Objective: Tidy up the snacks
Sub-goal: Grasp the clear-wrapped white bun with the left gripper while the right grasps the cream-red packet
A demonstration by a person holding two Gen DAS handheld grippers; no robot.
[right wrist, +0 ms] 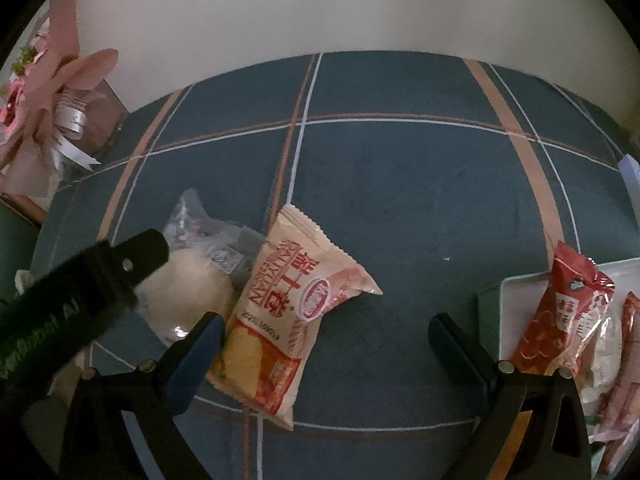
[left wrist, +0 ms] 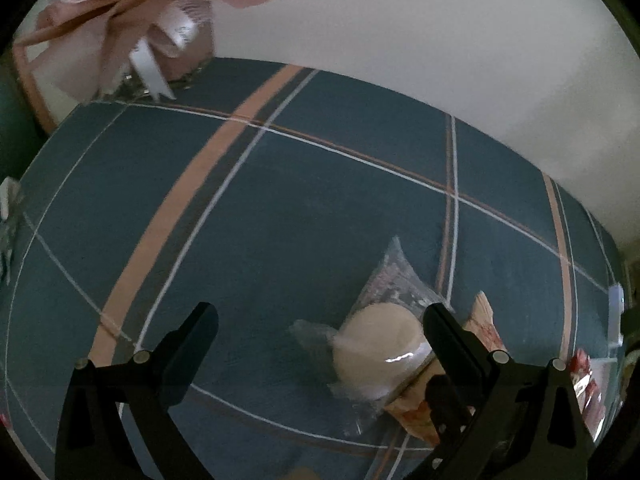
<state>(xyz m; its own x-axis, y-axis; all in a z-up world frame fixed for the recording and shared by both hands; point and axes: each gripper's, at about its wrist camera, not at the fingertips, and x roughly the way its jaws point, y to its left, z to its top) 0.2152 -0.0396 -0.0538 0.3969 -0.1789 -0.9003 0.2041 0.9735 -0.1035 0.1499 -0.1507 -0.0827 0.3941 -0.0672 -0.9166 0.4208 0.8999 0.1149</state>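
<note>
A clear-wrapped round white cake (left wrist: 378,346) lies on the blue plaid tablecloth (left wrist: 280,208), just inside my right finger in the left wrist view. My left gripper (left wrist: 320,320) is open and empty above it. In the right wrist view the same cake (right wrist: 188,284) lies left of a beige and red chip bag (right wrist: 288,312). My right gripper (right wrist: 326,330) is open and empty, with the chip bag beside its left finger (right wrist: 200,348). The left gripper's body (right wrist: 80,288) reaches in over the cake.
A pale green tray (right wrist: 490,300) at the right holds several red snack packets (right wrist: 560,312). A pink paper-wrapped bouquet (right wrist: 52,92) with white ribbon stands at the table's far left, and shows in the left wrist view (left wrist: 132,20). A white wall lies behind.
</note>
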